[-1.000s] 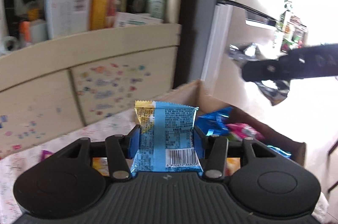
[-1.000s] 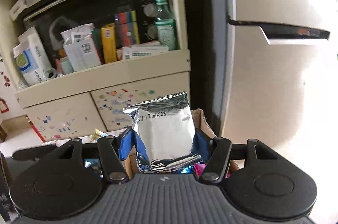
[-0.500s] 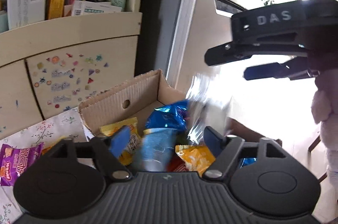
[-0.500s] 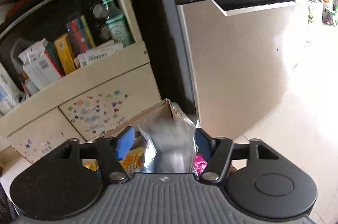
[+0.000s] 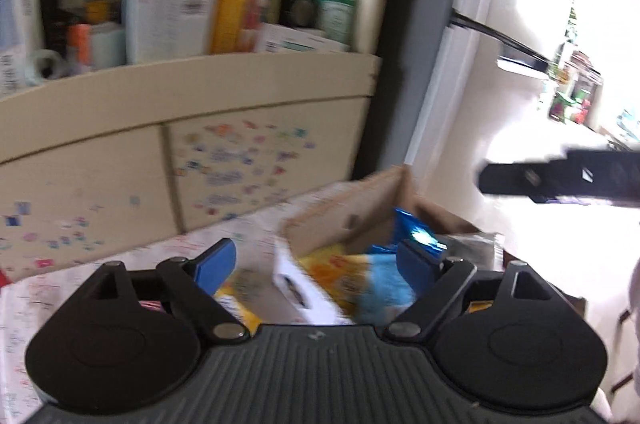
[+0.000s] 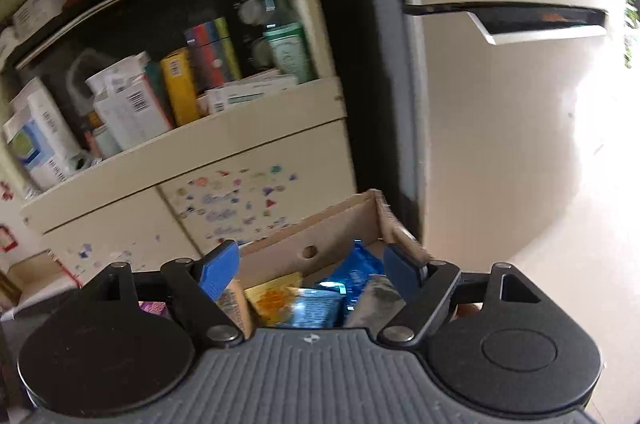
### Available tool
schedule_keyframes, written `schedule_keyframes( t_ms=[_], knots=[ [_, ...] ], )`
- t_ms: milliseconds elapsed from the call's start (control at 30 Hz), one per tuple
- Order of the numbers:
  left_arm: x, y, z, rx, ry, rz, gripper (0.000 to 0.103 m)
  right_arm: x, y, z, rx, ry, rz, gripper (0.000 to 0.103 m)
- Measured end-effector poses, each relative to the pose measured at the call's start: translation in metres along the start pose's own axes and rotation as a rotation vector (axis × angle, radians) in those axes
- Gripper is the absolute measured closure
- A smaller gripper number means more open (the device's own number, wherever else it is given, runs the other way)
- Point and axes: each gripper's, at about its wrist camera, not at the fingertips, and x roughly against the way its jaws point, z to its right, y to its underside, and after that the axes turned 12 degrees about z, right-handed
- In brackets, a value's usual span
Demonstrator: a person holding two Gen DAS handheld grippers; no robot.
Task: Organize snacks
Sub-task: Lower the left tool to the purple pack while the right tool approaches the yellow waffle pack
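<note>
A cardboard box [image 5: 360, 208] on the table holds several snack packets. In the left wrist view my left gripper [image 5: 316, 264] hovers over its near end, jaws opening, with nothing between the blue pads [image 5: 216, 264]. Below them lies the blue and yellow packet [image 5: 384, 284], with a blue foil packet [image 5: 412, 228] and the silver packet [image 5: 476, 248] further right. In its own view my right gripper [image 6: 311, 270] hangs above the box [image 6: 340, 224], jaws also opening and empty. The silver packet [image 6: 376, 300] lies under it beside a blue foil packet [image 6: 360, 264].
Behind the box stands a cream cabinet [image 6: 240, 200] dotted with stickers; its shelf [image 5: 180, 24] is crowded with cartons and bottles. A pale fridge door [image 6: 500, 124] with a dark handle rises at the right. A purple packet [image 6: 152, 308] lies on the flowered tablecloth [image 5: 80, 288].
The left gripper let go of the blue and yellow packet and the right gripper let go of the silver packet. Both packets dropped into the box, and both pairs of jaws spread wide.
</note>
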Motion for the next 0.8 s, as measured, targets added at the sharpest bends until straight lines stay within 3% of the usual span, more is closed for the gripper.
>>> schedule_keyframes(
  t_ms=[300, 600, 800],
  knots=[
    [0.010, -0.014, -0.072, 0.092, -0.204, 0.017, 0.011, -0.004, 0.009, -0.036, 0.105, -0.143, 0.010, 0.018],
    [-0.002, 0.000, -0.112, 0.165, -0.322, -0.013, 0.010, -0.012, 0.027, -0.069, 0.209, -0.227, -0.041, 0.018],
    [-0.029, 0.018, -0.124, 0.162, -0.381, -0.064, 0.010, -0.017, 0.036, -0.080, 0.223, -0.265, -0.080, 0.018]
  ],
)
